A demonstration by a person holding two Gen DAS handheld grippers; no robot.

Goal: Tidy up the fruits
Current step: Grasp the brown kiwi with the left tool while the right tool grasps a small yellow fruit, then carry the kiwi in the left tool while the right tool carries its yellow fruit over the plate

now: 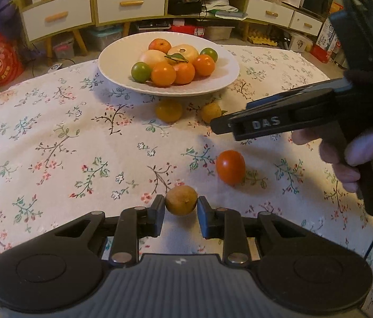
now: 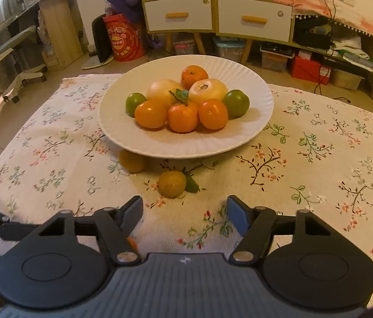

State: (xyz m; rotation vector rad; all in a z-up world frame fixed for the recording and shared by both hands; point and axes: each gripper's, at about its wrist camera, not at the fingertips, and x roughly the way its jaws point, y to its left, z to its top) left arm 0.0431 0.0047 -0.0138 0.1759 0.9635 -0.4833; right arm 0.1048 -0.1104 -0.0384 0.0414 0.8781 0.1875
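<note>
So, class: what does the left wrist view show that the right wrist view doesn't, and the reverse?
Left wrist only: a brown fruit clamped in the left tongs, and a hand holding the right tongs, seen from the side. Right wrist only: a white office chair, and the right tongs seen open with nothing between them. Both: the white plate piled with fruit, two yellow fruits in front of it, the floral cloth.

Yellow fruit [image 2: 132, 162] — half hidden under plate rim [image 2: 186, 151].
</note>
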